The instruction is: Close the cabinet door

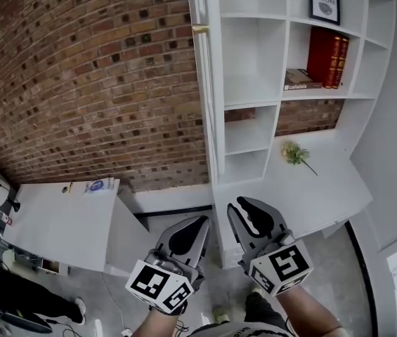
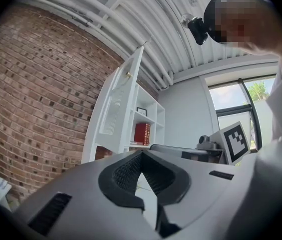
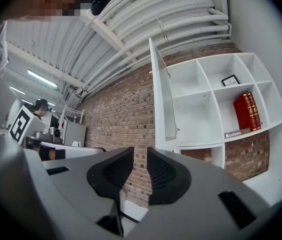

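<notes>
1. The tall white cabinet door [image 1: 210, 104] stands open. It sticks out edge-on from the big white shelf cabinet [image 1: 254, 90]. It is well ahead of both pairs of jaws and above them, and nothing touches it.
2. A small gold knob [image 1: 199, 29] sits near the top of the door.
3. The left gripper [image 1: 202, 222] has its jaws squeezed together at the tips, with nothing in them.
4. The right gripper [image 1: 244, 206] has its jaws apart. Only the red brick wall [image 1: 79, 83] shows through the gap.
5. A bunch of little yellow flowers [image 1: 295, 152] lies ahead of the right jaws, a bit to their right.
6. Farther ahead on the shelves are thick red books [image 1: 328, 58] and a small black-framed picture [image 1: 323, 2].
</notes>
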A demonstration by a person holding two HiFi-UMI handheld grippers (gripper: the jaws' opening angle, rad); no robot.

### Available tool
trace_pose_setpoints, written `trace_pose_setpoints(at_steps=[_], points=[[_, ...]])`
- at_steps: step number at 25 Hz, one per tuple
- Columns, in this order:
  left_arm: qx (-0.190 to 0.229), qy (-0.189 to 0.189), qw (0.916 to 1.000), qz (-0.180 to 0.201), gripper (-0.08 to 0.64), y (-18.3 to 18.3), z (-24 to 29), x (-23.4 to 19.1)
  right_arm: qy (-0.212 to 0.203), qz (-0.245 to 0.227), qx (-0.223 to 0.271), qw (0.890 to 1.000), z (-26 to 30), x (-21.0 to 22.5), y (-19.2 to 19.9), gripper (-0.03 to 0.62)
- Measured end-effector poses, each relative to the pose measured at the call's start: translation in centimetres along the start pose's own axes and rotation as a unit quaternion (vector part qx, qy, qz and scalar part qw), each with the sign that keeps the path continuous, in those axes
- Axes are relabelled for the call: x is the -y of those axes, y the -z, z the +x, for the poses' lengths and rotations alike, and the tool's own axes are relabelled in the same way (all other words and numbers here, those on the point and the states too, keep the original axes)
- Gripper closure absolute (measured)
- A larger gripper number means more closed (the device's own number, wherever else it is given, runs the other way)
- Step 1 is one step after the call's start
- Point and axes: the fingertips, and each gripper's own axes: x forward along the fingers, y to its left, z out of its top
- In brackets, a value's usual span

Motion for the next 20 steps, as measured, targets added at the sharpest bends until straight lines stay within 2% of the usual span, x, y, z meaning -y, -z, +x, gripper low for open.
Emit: trace_pose_setpoints(at_steps=[10,13,20], points=[[0.004,-0.022,0.9997,0.012,0.549,-0.6,3.0,-2.2,0.013,-0.021,0.003,1.000,6.0,3.0,0.4,0.509],[0.003,-0.029,0.9995,0.013,0.549,-0.6,3.8,-2.9,0.017,-0.026,0.000,1.000,7.3,3.7,0.9,0.485],[-0.002,-0.044,0.9990,0.011,0.549,-0.4,5.2,-4.6,0.023,-0.028,-0.004,0.999,9.2,4.7,1.5,0.483]])
